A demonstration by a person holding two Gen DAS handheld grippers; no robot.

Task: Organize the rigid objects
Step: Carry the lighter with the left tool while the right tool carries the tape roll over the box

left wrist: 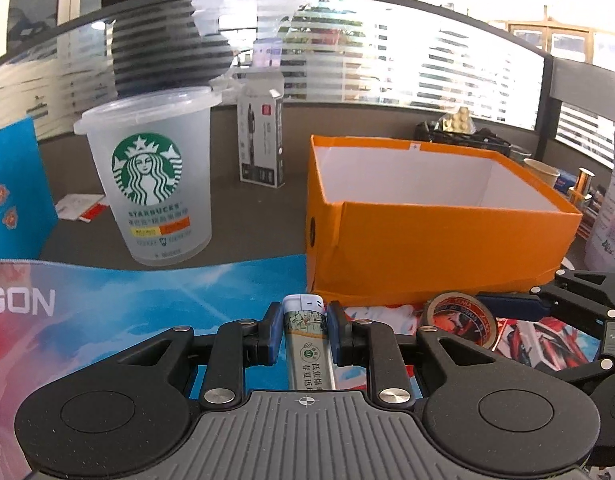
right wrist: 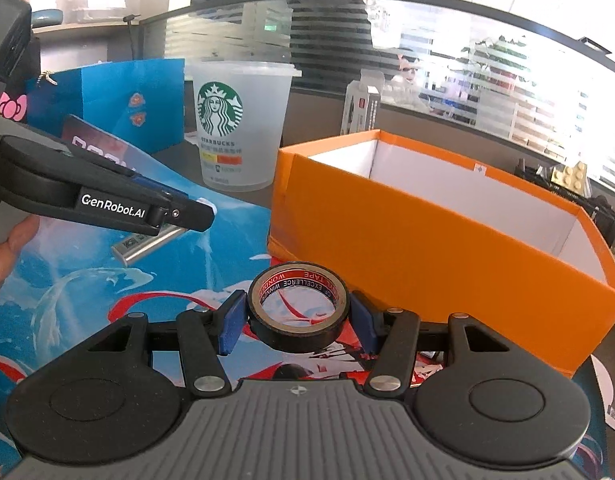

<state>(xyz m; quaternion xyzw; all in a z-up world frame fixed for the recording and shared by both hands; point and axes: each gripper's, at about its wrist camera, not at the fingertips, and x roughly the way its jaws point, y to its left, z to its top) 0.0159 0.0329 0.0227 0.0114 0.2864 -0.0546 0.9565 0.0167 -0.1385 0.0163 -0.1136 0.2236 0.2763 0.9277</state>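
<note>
Both tongs sit at the mat's (left wrist: 147, 292) far edge, just short of the box (left wrist: 439, 248): left gripper (left wrist: 303, 334) clamped on the lighter (left wrist: 307, 344), its long axis pointing boxward, right gripper (right wrist: 297, 318) clamped on the tape (right wrist: 297, 312), nearer.

Lighter (left wrist: 307, 344): metal-looking sleeve, satin sheen, printed label; white plastic cap. Tape roll (right wrist: 298, 312): glossy black plastic tape on a printed card core. Box (right wrist: 447, 240): orange paper-covered card, matt, slightly creased at one corner; inside white and smooth. Cup (left wrist: 151, 184): frosted translucent plastic, printed green logo. Mat (left wrist: 179, 292): smooth printed surface, low sheen. Left gripper (left wrist: 305, 328) and right gripper (right wrist: 297, 316): matt black plastic, blue pads (right wrist: 233, 322), bright metal pins.
</note>
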